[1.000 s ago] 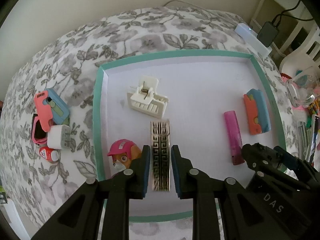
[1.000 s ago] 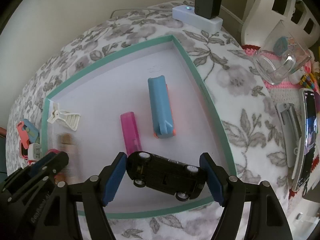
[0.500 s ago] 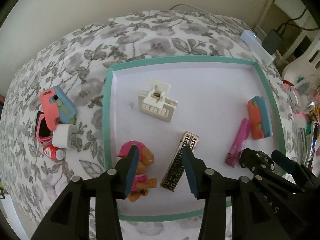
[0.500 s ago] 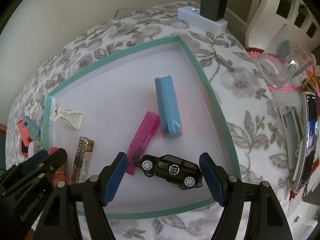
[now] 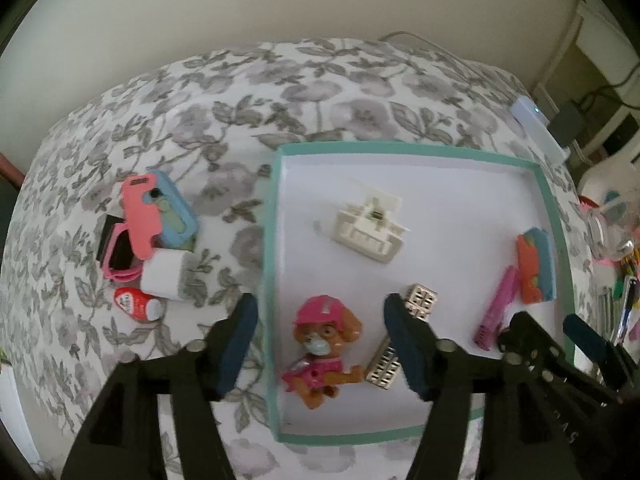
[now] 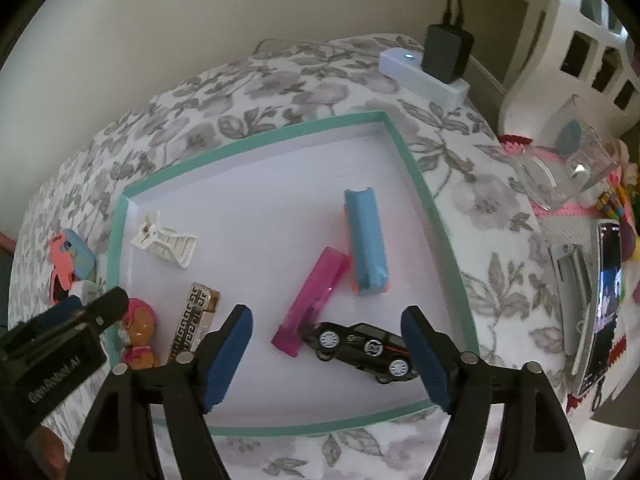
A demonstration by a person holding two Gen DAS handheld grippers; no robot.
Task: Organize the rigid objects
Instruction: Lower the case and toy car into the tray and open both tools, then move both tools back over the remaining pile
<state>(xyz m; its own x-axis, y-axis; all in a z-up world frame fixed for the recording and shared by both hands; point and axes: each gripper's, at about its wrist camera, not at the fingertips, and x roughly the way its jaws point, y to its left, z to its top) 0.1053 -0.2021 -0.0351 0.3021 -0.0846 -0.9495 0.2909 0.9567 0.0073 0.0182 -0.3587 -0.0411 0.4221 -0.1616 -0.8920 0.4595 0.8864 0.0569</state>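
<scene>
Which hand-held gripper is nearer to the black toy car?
Right. The right hand-held gripper hangs over the black toy car; the left hand-held gripper is farther, above the pup figure.

A plain cream wall (image 5: 240, 4) is filling the top of both my views. A grey floral cloth (image 5: 192, 128) is covering the surface under me. At upper right, white furniture (image 6: 592, 52) is standing, with a black plug (image 6: 446, 54) sitting in a white power strip (image 6: 420, 74). Soft daylight is falling evenly.
</scene>
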